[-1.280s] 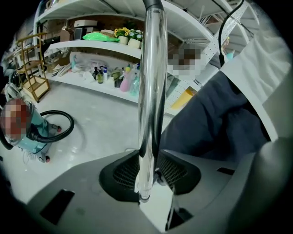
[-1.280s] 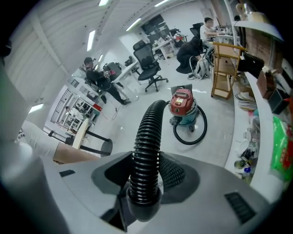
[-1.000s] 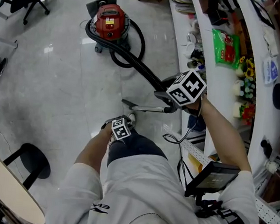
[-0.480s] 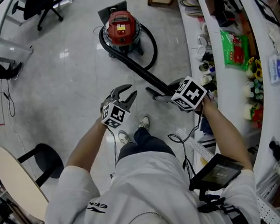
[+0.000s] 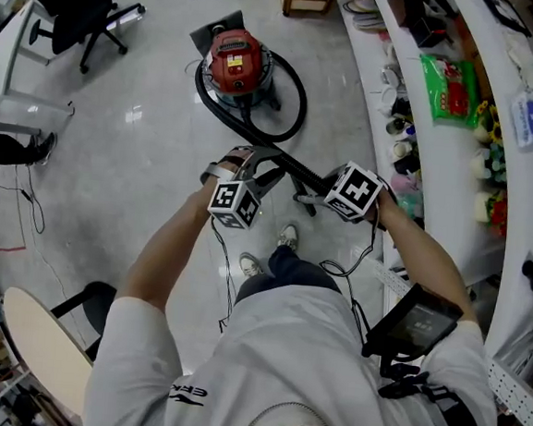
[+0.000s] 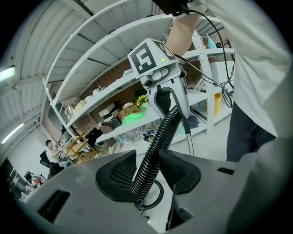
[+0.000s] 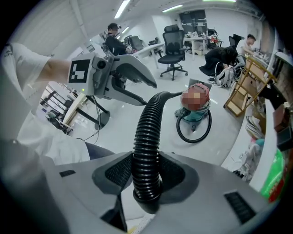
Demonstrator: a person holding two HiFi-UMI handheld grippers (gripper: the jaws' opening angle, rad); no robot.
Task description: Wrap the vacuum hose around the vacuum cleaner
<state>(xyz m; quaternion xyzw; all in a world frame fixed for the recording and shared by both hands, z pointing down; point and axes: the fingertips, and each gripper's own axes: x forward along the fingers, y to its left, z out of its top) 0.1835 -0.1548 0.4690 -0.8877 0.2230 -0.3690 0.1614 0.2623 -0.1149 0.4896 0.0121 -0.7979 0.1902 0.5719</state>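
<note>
Your right gripper (image 7: 146, 180) clamps the black ribbed hose (image 5: 285, 161); your left gripper (image 6: 147, 176), jaws just opening, straddles it loosely. One loop circles the red canister vacuum (image 5: 236, 61); the rest needs wrapping.

Head view: the vacuum hose (image 5: 301, 99) runs in behind the marker cube of the right gripper (image 5: 307, 200), and its course beyond that point cannot be traced. Label print on the vacuum cleaner (image 5: 235, 58) is too small to read. The office chair (image 5: 76, 1) is cut by the top edge. Goods on the shelf (image 5: 495, 88) are too small to identify, and the shelf itself is cut by the right edge. Right gripper view: the hose's near end drops out of sight behind the gripper body.
</note>
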